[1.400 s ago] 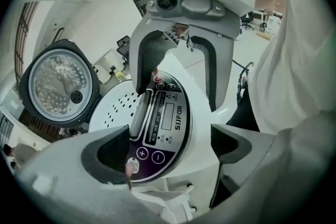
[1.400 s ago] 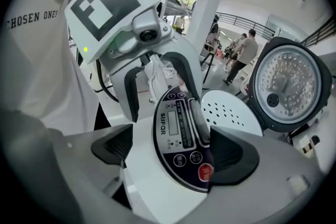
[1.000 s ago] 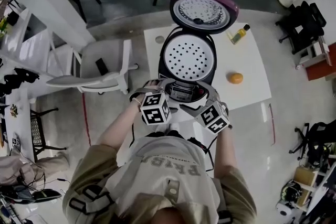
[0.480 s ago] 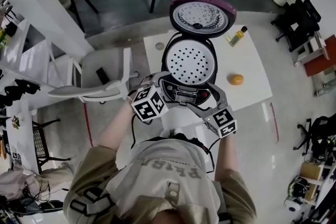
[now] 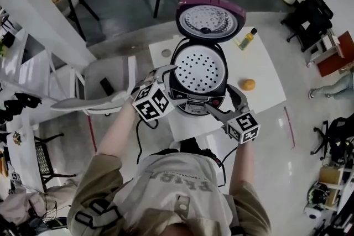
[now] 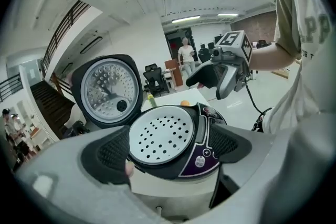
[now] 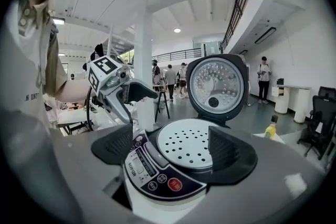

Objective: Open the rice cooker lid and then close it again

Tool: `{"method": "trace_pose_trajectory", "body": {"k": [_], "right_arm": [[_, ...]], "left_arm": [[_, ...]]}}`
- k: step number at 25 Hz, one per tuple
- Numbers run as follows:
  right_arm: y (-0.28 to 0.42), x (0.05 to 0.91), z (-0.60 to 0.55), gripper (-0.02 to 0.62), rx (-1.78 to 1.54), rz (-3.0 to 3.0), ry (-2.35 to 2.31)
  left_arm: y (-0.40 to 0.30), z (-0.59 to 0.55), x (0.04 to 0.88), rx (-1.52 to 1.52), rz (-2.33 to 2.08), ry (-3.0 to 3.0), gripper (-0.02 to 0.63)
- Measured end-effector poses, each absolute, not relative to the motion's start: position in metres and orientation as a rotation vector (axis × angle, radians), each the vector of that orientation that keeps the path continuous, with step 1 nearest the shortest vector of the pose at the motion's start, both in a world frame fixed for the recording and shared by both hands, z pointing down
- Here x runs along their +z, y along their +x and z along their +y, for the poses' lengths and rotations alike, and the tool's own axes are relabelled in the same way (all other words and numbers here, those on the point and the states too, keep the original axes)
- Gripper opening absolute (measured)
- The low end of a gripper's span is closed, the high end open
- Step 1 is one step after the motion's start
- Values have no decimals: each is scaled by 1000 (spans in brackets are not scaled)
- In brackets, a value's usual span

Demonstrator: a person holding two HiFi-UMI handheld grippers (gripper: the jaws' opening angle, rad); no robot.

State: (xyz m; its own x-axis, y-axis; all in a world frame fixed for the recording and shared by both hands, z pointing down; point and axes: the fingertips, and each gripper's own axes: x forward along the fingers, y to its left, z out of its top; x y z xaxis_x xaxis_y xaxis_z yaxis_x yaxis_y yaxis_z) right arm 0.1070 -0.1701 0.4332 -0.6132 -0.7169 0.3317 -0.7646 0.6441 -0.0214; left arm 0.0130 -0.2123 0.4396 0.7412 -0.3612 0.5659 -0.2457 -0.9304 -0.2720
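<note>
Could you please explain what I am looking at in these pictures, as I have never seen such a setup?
There is no robot here: a person holds a two-jaw gripper in each hand. The head view looks down from a camera on the person's head and shows the left gripper and right gripper. The other two views come from a camera riding on each gripper. On the white table are a rice cooker with its lid up, a bottle and an orange. Both grippers are open and hold nothing.

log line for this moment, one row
lid: open, upright | left gripper: open, empty | right gripper: open, empty | close: pending
</note>
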Motion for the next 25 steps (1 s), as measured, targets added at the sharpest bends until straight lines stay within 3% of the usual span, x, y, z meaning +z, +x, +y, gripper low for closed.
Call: {"method": "trace_pose_trajectory", "body": {"k": [25], "right_arm": [[198,381,-334,434,188,-2663,1220]], "left_arm": [[4,-392,399,-980,816,-2633,495]]}}
